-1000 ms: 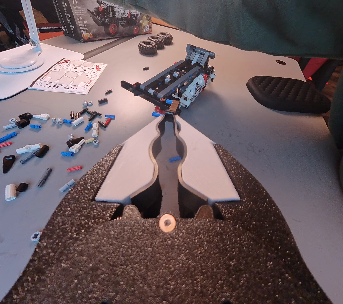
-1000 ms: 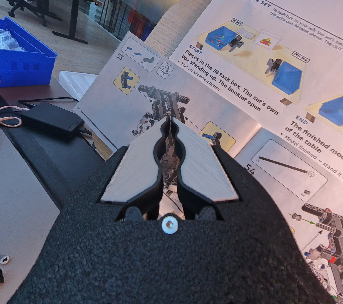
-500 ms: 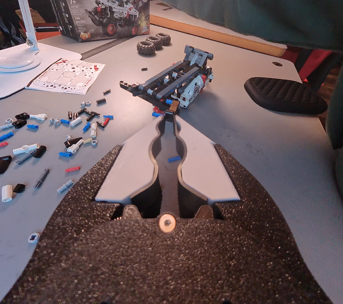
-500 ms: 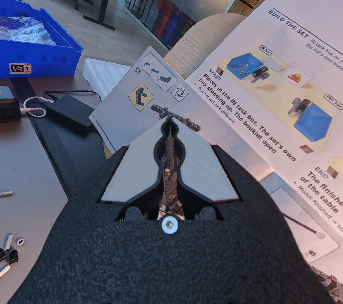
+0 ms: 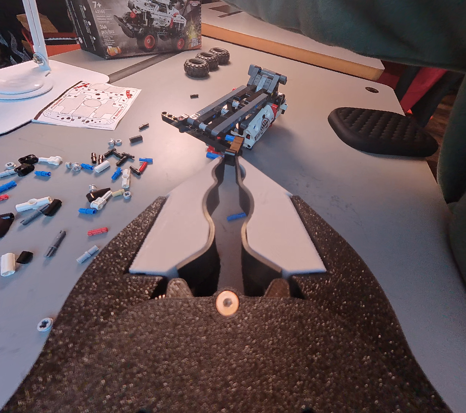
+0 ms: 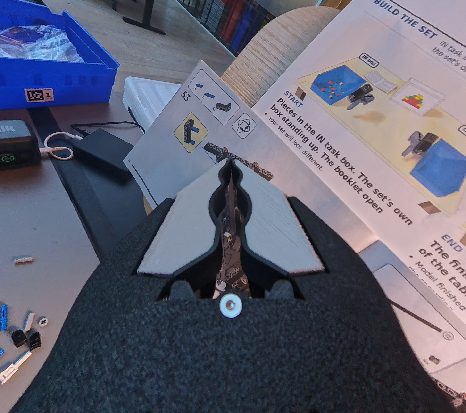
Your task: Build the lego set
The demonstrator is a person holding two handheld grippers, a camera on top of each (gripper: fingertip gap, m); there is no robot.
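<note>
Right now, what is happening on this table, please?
A person is building a toy truck with two handheld grippers. The left gripper is shut on a small black piece at the near end of the half-built grey, black and white truck frame. The right gripper is shut, holding nothing, and points at the open grey instruction booklet. Small loose parts and three black tyres lie unused.

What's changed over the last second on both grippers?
The right gripper, shut and empty, has swung left and down across the instruction booklet, bringing the blue bin and loose pieces into view. The left gripper stays shut on a small black piece at the truck chassis, its view tilting slightly up. Loose parts and tyres unmoved.
</note>
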